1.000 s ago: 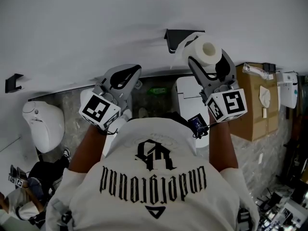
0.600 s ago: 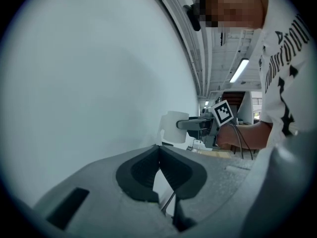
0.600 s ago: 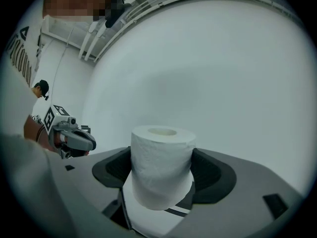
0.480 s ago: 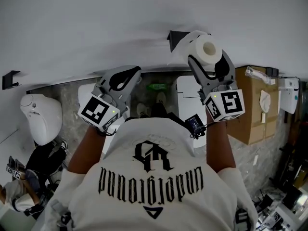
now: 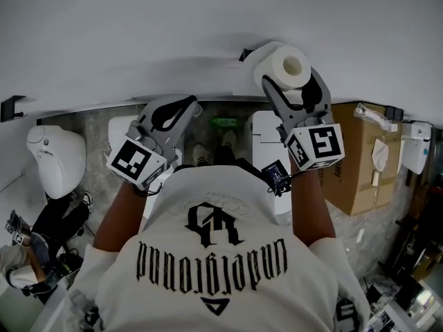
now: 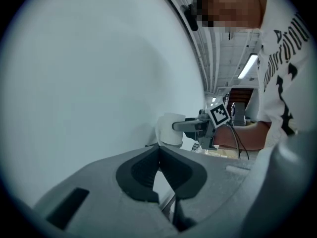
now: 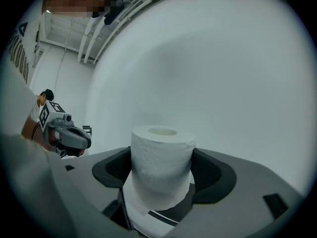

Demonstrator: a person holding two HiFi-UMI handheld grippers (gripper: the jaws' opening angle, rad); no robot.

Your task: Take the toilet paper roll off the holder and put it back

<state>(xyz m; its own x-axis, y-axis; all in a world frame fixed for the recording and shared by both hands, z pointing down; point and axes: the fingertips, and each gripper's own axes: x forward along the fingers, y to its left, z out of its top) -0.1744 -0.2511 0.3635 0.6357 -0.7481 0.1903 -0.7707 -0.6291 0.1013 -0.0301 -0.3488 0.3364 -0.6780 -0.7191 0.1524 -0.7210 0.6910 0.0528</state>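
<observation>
Right gripper (image 5: 296, 95) jaws clamped on roll (image 5: 282, 68) against wall (image 5: 138, 40), holder (image 5: 244, 54) mostly hidden, left gripper (image 5: 173, 113) jaws pressed together, empty.

Place: what appears to be a bathroom test corner, set up inside a workshop or storage hall.
Bathroom signs: a plain white wall (image 5: 138, 33) is fitted with a small black metal wall holder (image 5: 244, 53) and a second black bracket (image 5: 8, 107). A white toilet paper roll (image 5: 284, 68) is seen just beside the holder. A white rounded toilet (image 5: 55, 161) is stood on a grey speckled stone floor (image 5: 97, 126).
Workshop signs: a brown cardboard box (image 5: 360, 158) is kept by the wall. Loose dark gear (image 5: 408, 275) is piled at the right edge. A long ceiling strip light (image 6: 247, 66) is seen in the left gripper view.
</observation>
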